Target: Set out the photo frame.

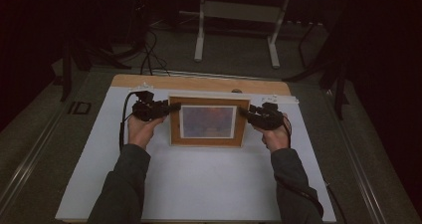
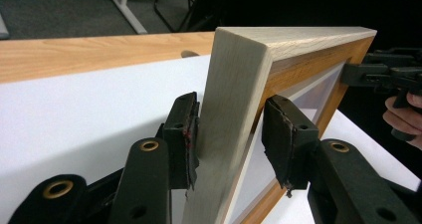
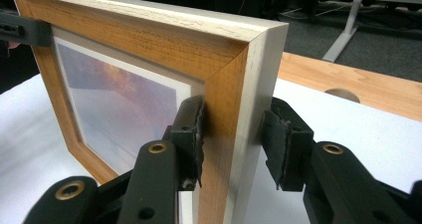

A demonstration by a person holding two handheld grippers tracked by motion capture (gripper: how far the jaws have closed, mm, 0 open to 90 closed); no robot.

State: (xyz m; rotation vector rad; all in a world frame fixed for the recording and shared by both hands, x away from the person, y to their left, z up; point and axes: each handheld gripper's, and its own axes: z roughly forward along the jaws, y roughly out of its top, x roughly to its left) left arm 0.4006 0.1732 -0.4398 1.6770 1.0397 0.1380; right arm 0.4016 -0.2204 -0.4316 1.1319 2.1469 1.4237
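Observation:
A wooden picture frame (image 1: pixel 206 122) with a pale outer edge and a purplish picture stands up off the white table (image 1: pixel 199 184), its face toward me. My left gripper (image 1: pixel 171 107) is shut on its left side; in the left gripper view the pads (image 2: pixel 181 139) clamp the frame (image 2: pixel 234 109) front and back. My right gripper (image 1: pixel 245 112) is shut on the right side, and the right gripper view has both pads (image 3: pixel 191 134) against the frame (image 3: pixel 149 59). Each gripper view shows the other gripper (image 2: pixel 383 74) (image 3: pixel 20 30) at the frame's far edge.
A bare wooden strip (image 1: pixel 199 82) with a round hole (image 1: pixel 236 90) runs along the table's far edge. Behind the table stand the white legs of a desk (image 1: pixel 236 15) on dark floor. Cables (image 1: pixel 149 55) lie at the back left.

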